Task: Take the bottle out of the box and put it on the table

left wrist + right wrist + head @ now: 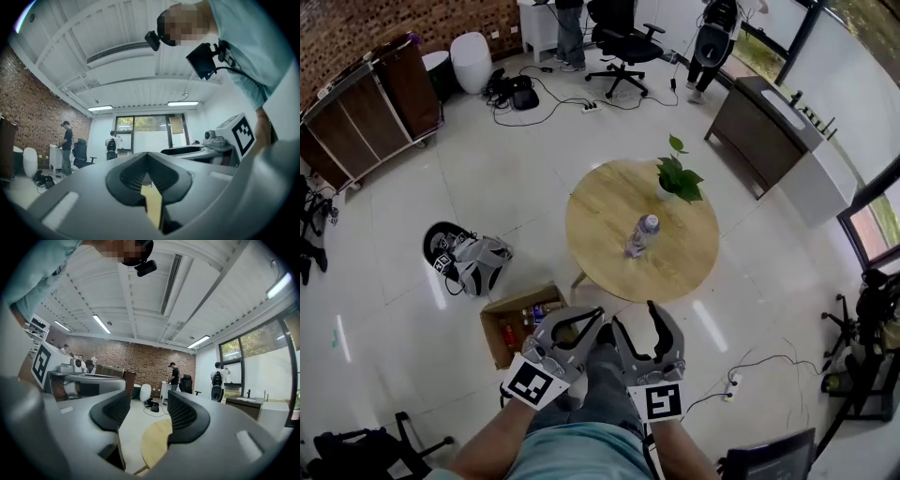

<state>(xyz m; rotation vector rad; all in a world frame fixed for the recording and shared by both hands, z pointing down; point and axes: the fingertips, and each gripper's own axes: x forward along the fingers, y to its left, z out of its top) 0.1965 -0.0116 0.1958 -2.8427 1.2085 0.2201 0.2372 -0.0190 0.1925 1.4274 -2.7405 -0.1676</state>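
Since the water bottle (642,234) already stood upright near the middle of the round wooden table (600,220), not far from the potted plant (677,178), w/ the cardboard box (487,333) on the floor by the table's near edge, the placing step looked done. Left gripper (598,312) had its jaws pressed together on nothing, and right gripper (633,319) had its jaws apart & empty, both held close to the person's body, well apart from bottle & box. Next move prob. called only for staying clear of the table; going for another item in the box would've needed open jaws lowered into it.

Brick wall (394,23), white tile floor (384,244), office chair (623,42), wooden cabinet (380,108)
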